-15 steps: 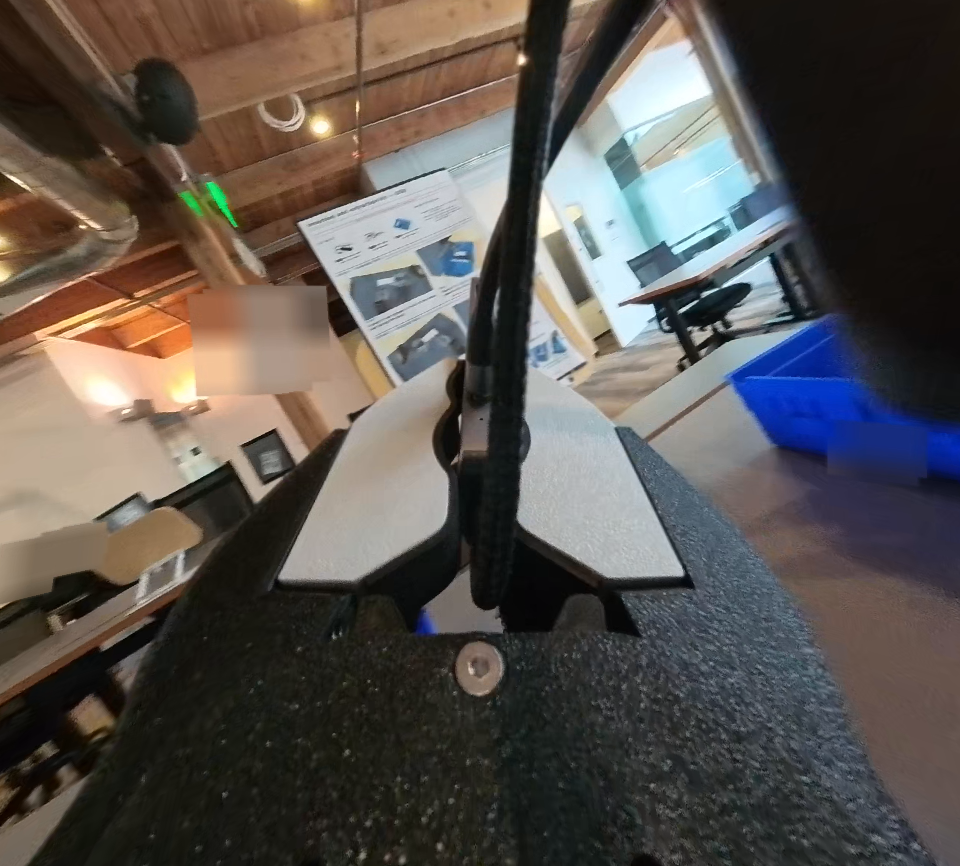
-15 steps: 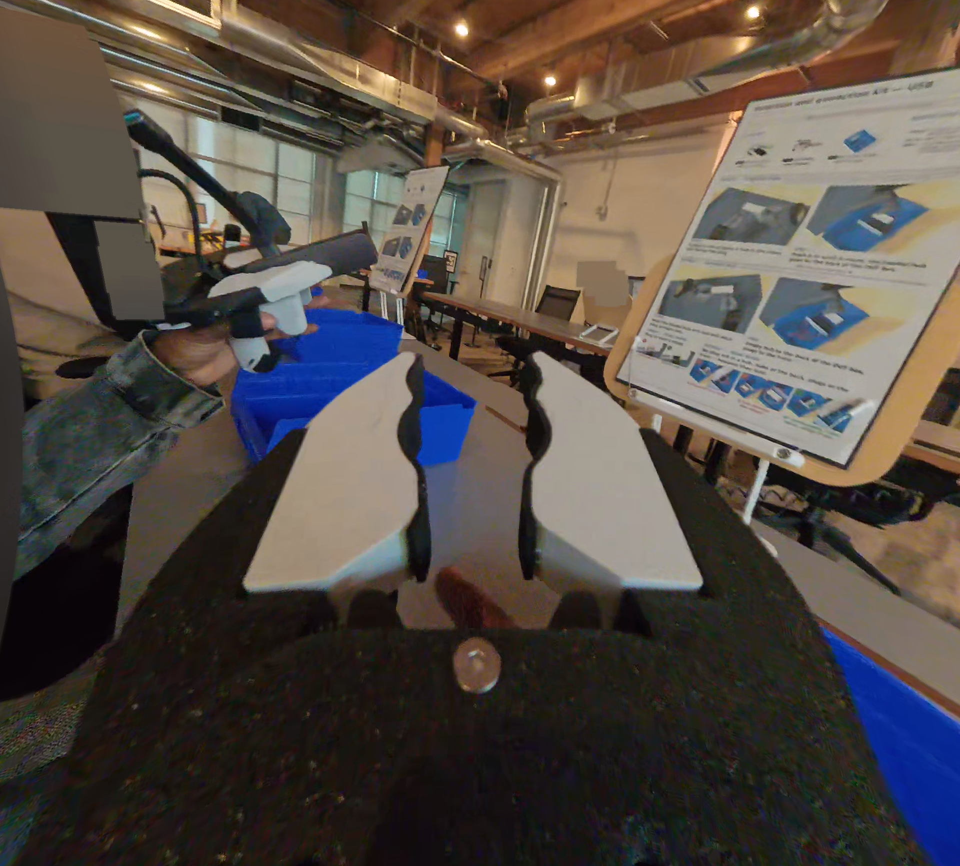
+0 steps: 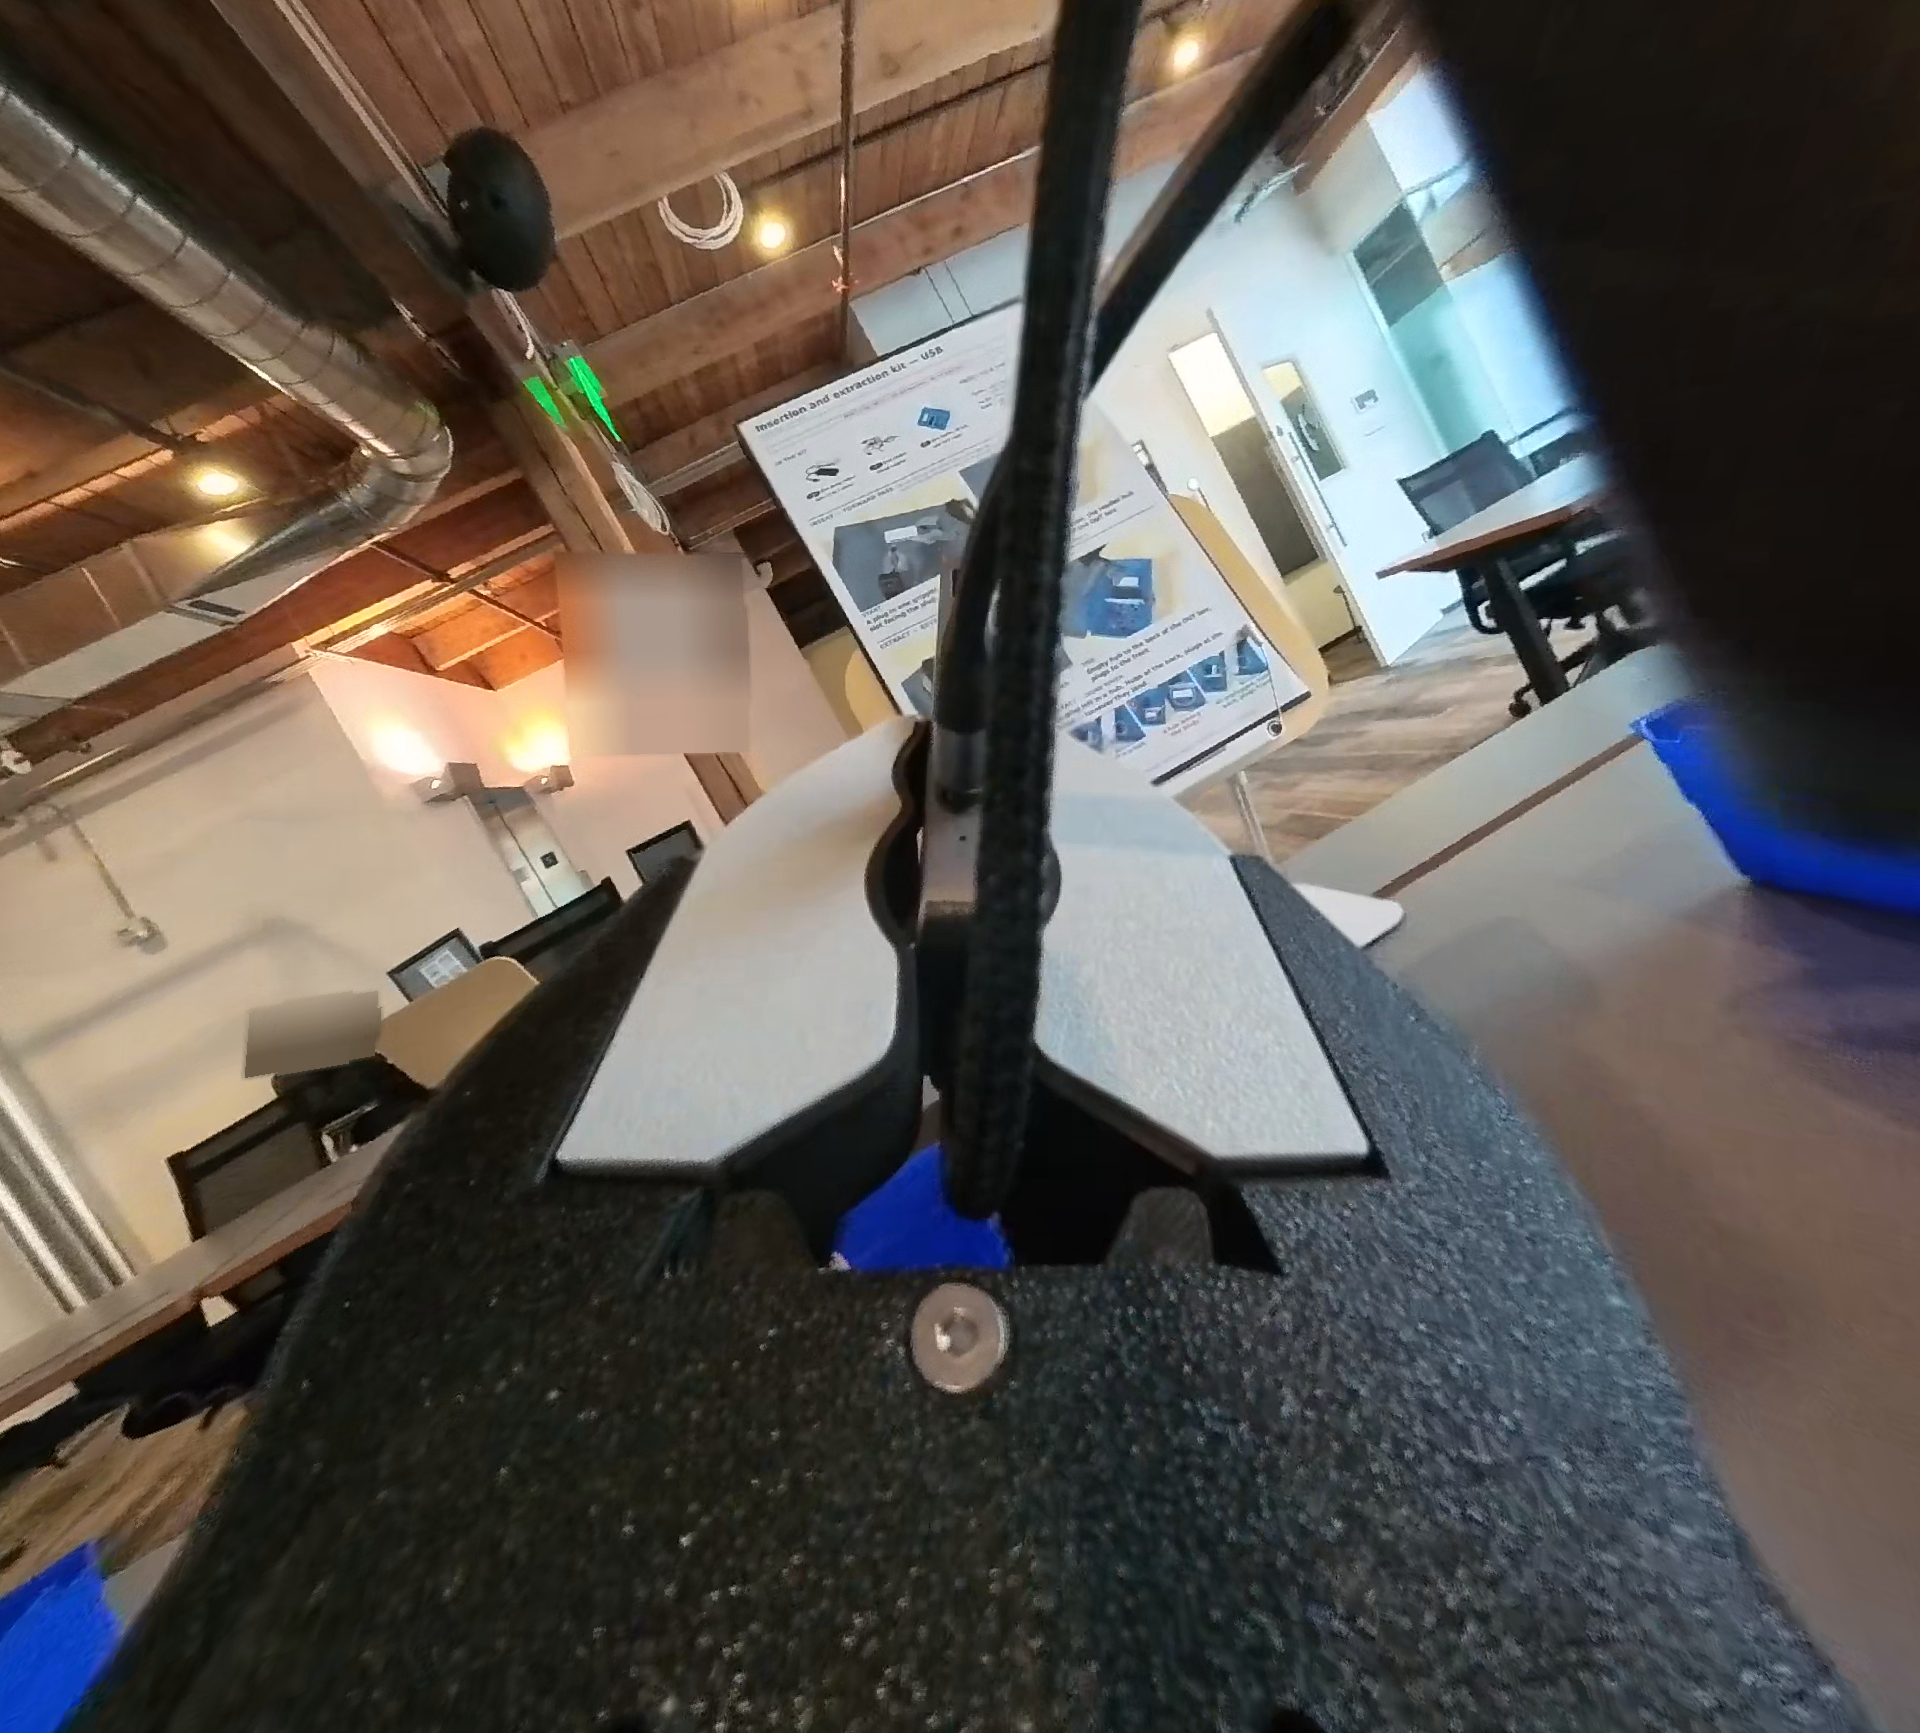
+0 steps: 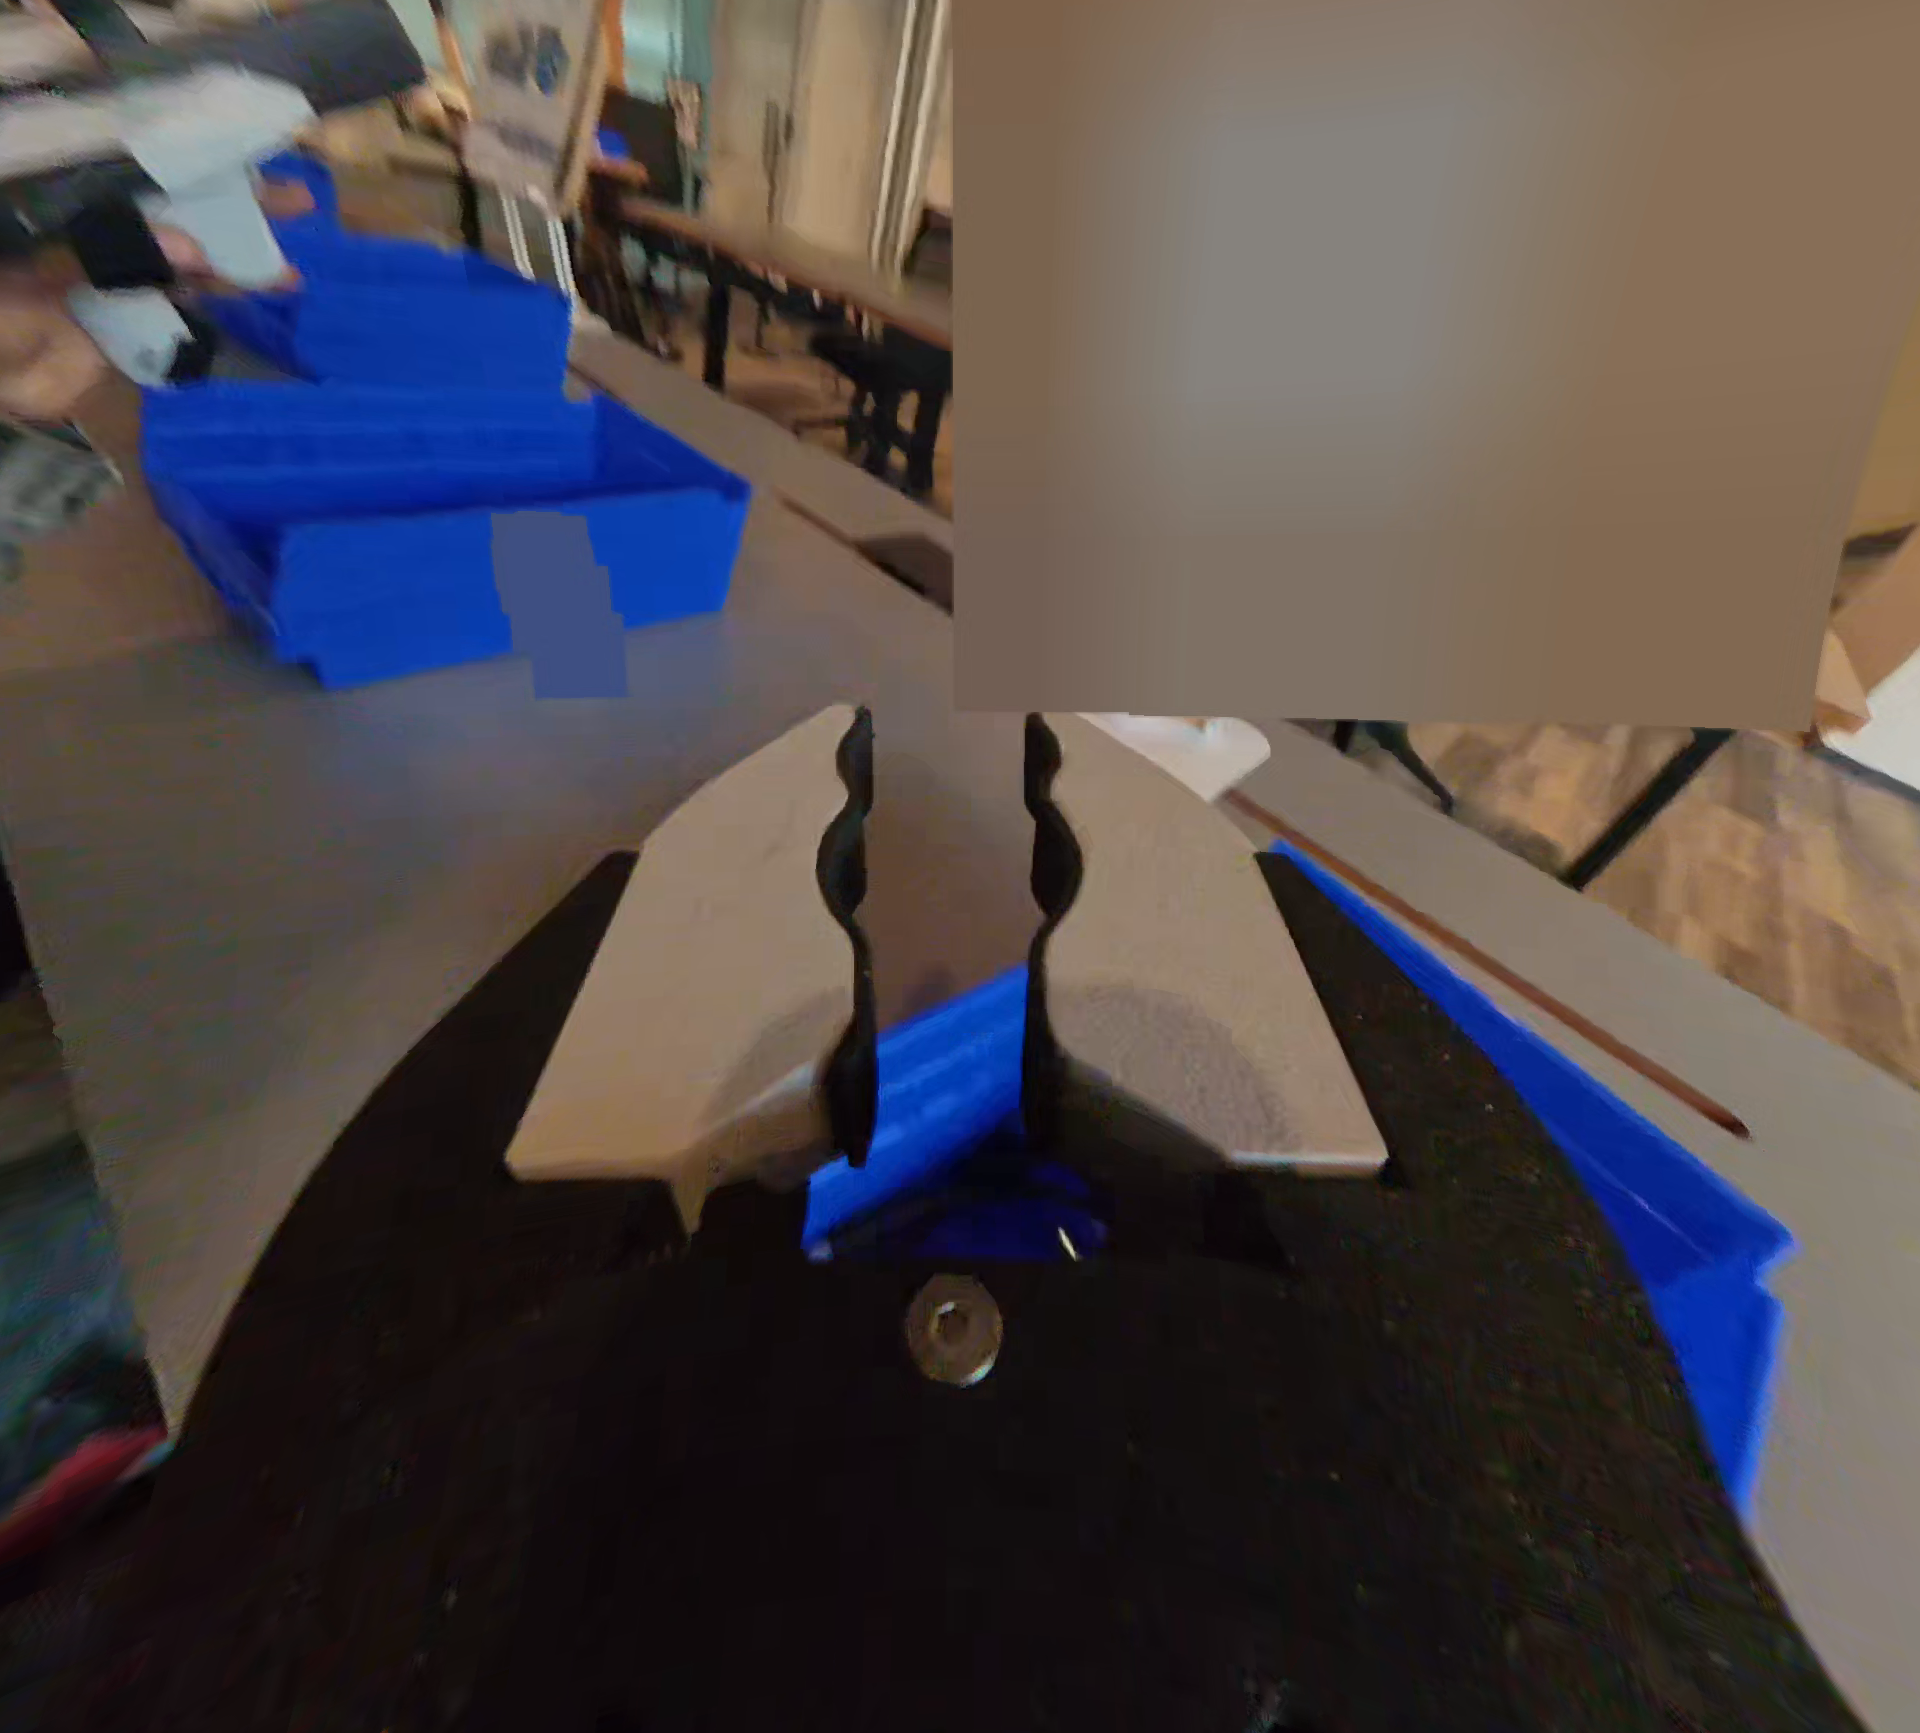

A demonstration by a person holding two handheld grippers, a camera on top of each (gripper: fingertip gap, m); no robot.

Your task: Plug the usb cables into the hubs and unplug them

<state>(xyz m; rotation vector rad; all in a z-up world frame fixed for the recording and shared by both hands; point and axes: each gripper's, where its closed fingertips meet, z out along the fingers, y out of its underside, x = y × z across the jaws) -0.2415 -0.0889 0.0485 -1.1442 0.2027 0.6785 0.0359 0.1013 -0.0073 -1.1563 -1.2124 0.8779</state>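
Left gripper (image 3: 961, 779) is clamped on a grey plug (image 3: 951, 836) w/ its black braided cable (image 3: 1049, 457) running up out of the frame (a second, thinner cable sits beside it). It points up toward the ceiling and a poster board (image 3: 1164, 561).

Right gripper (image 4: 945, 738) is apart by a narrow gap, holding nothing, over a blue bin (image 4: 1621, 1174) on the table (image 4: 312, 810). Another bin (image 4: 416, 520) sits far left.
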